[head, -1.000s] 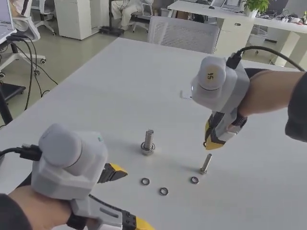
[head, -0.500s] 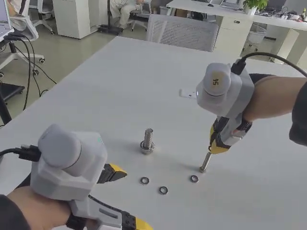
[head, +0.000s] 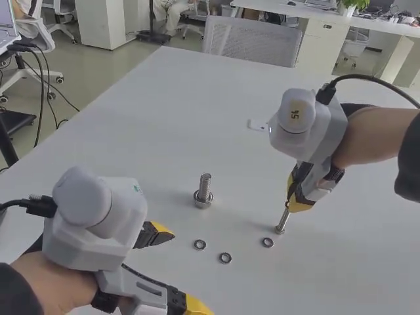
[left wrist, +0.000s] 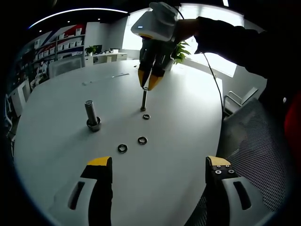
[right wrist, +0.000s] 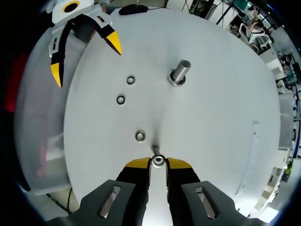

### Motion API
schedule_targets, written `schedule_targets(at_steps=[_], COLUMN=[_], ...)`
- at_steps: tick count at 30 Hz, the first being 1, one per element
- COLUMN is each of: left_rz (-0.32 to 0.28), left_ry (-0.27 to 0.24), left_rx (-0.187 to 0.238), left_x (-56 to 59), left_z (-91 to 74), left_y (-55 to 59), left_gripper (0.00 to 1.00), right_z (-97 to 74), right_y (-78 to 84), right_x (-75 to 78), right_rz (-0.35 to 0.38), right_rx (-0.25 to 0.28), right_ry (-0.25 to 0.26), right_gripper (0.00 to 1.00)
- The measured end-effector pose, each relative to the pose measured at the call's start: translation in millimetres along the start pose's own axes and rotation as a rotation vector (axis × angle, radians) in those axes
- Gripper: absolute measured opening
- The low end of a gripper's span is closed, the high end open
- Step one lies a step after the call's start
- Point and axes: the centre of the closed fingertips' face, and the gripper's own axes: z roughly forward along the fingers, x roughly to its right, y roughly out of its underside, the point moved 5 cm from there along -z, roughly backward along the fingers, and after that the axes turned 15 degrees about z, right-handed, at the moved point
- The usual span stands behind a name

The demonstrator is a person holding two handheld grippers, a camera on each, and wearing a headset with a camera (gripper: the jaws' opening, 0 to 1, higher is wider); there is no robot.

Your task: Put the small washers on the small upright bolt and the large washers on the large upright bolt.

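Observation:
The small bolt (head: 283,222) stands upright on the white table (head: 131,118). My right gripper (head: 298,205) is right at its top end, shut on a small washer (right wrist: 158,161). To the left stands the large bolt (head: 204,190), with a metal ring round its foot. Three small washers lie loose on the table: one beside the small bolt (head: 268,242) and two nearer me (head: 225,257) (head: 200,245). My left gripper (head: 176,270) hangs open at the near left with nothing in it; its jaws frame the washers (left wrist: 142,140) from a distance.
A thin flat strip (head: 256,125) lies on the table behind the right gripper. A mesh chair (head: 252,42) stands at the table's far edge. Cables (head: 46,79) run over the floor at the left.
My right gripper has come down and slightly right, from above the small bolt to its top end. The left gripper and loose washers have stayed put.

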Motion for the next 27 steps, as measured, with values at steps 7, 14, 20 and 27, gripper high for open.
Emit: schedule_targets(at_steps=[7,14,20,27], left_rz=[-0.001,-0.003,-0.004,-0.006], left_ry=[0.0,-0.001,-0.001,-0.002], left_rx=[-0.001,-0.003,-0.002,-0.002], left_x=[1.2,2.5,3.2,4.9], left_z=[-0.3,-0.6,-1.0,-1.7], left_y=[1.8,3.1,3.0,4.5], left_gripper=[0.81,0.8,0.8,0.8], right_z=[2.5,5.0,6.6,8.9], right_y=[-0.2,0.9,1.3,1.6], right_x=[-1.1,-3.5,-4.9,-7.3], right_rz=[0.0,0.001,0.003,0.004], right_rx=[0.001,-0.003,-0.003,-0.002], right_ry=[-0.003,-0.007,-0.01,-0.014], right_gripper=[0.14,0.14,0.14,0.14])
